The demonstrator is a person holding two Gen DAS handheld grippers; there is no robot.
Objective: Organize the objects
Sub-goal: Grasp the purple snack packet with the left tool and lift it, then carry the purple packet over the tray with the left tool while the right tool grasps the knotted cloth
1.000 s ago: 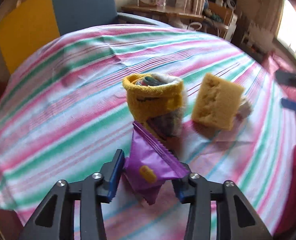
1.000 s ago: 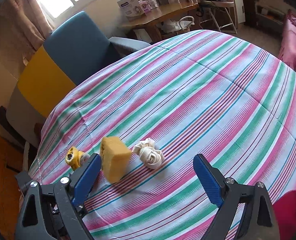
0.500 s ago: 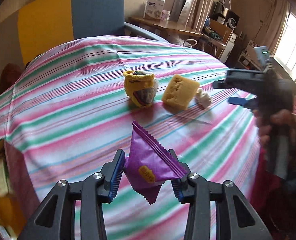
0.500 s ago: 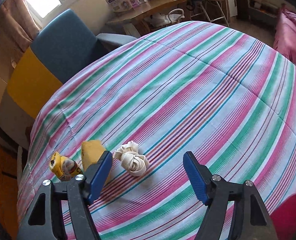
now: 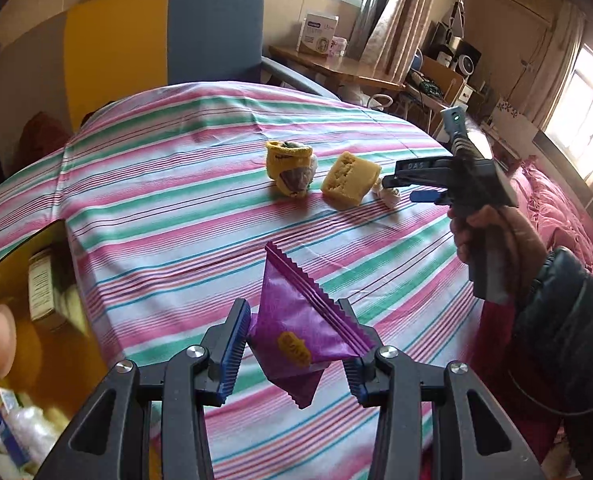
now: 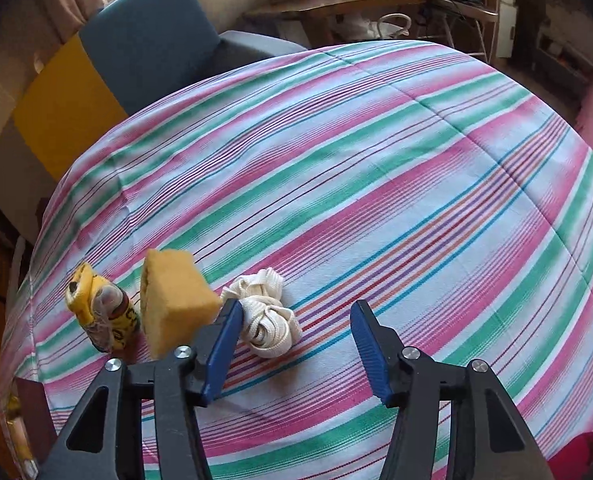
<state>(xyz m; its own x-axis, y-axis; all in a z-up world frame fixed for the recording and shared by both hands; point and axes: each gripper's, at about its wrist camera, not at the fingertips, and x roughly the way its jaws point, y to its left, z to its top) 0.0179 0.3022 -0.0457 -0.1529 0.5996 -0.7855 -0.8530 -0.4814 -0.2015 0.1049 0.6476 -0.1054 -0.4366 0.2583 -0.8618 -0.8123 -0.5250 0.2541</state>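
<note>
My left gripper [image 5: 296, 344] is shut on a purple snack packet [image 5: 300, 332], held above the striped cloth near its front edge. On the cloth lie a yellow sock bundle [image 5: 290, 168], a yellow sponge [image 5: 350, 178] and a white knotted cord [image 5: 390, 196]. In the right wrist view the white knotted cord [image 6: 264, 312] lies just ahead of my right gripper [image 6: 296, 328], by its left fingertip. The jaws are closing with nothing between them. The yellow sponge [image 6: 172, 300] and the sock bundle [image 6: 100, 308] lie to the left. A hand holds the right gripper [image 5: 412, 188] over the cord.
The striped tablecloth [image 6: 376, 160] covers a round table. A yellow bin [image 5: 24, 320] with boxes and packets stands low at the left. A blue and yellow armchair [image 5: 168, 36] is behind the table; a wooden desk [image 5: 336, 68] with clutter lines the far wall.
My left gripper pulled back and up from the sock bundle with the packet, bringing the yellow bin into view. My right gripper sank toward the cord and its jaws narrowed.
</note>
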